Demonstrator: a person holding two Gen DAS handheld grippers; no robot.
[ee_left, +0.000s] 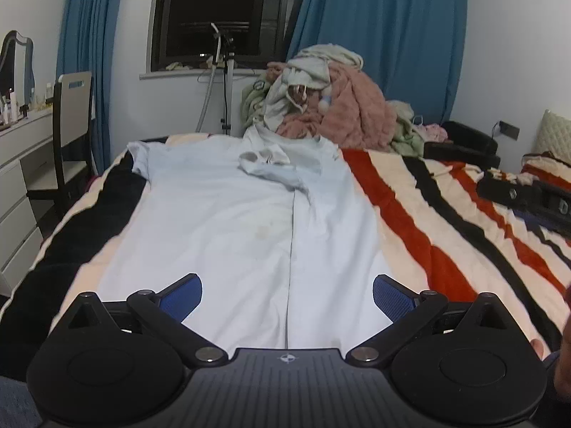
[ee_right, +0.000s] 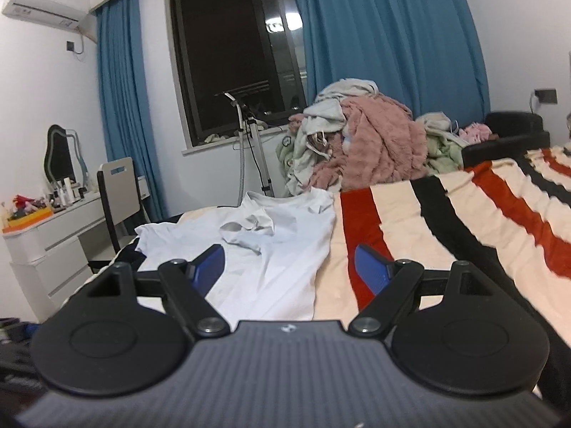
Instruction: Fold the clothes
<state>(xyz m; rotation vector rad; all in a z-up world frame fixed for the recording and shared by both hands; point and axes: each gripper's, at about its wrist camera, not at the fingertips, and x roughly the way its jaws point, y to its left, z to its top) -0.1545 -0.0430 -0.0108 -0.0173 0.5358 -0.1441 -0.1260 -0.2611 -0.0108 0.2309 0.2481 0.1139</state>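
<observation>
A pale blue-white T-shirt (ee_left: 232, 221) lies spread lengthwise on the striped blanket (ee_left: 446, 214), its right side folded in along a straight edge down the middle and a sleeve bunched near the collar. My left gripper (ee_left: 287, 297) is open and empty, held low over the shirt's near hem. In the right wrist view the same shirt (ee_right: 271, 249) lies ahead and to the left on the blanket (ee_right: 481, 221). My right gripper (ee_right: 289, 271) is open and empty, over the shirt's right edge.
A heap of unfolded clothes (ee_left: 321, 96) with a pink fleece sits at the bed's far end, also in the right wrist view (ee_right: 364, 142). A chair (ee_left: 71, 125) and white dresser (ee_left: 18, 178) stand left. Dark bags (ee_left: 528, 192) lie at the right.
</observation>
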